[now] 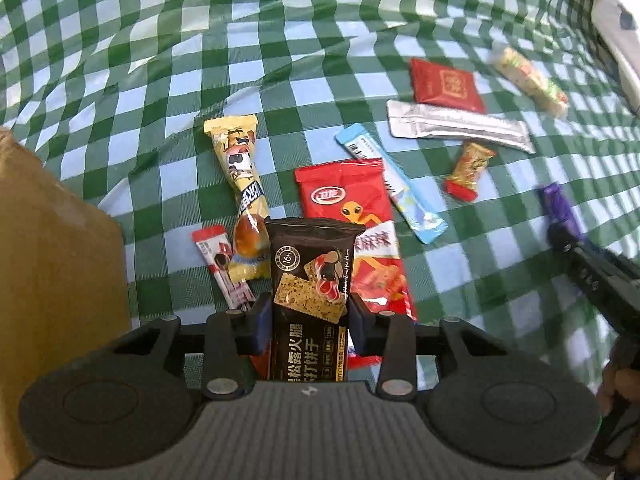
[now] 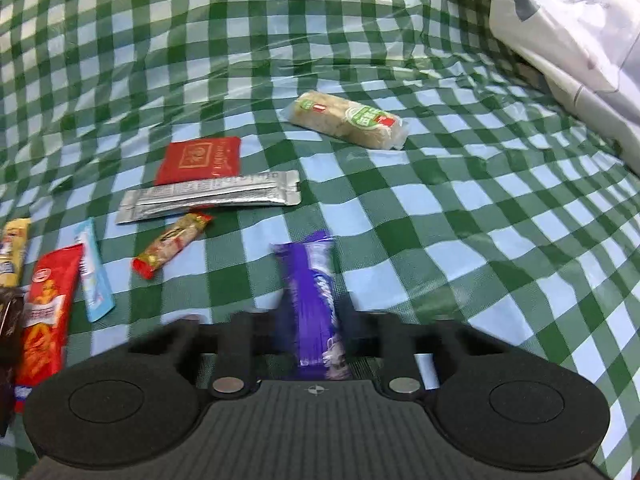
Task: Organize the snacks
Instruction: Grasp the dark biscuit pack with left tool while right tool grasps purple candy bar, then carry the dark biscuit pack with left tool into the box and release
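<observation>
left tongs clenched on black cracker packet, long axis along fingers, above red spicy-strip pack | right tongs clenched on purple bar, same alignment | cardboard box beside left hand, nearer | checked tabletop

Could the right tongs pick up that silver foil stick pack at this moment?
Probably not yet: the right tongs are shut on a purple wrapped bar. The silver foil stick pack lies uncovered on the checked cloth, partly overlapping a red packet.
</observation>
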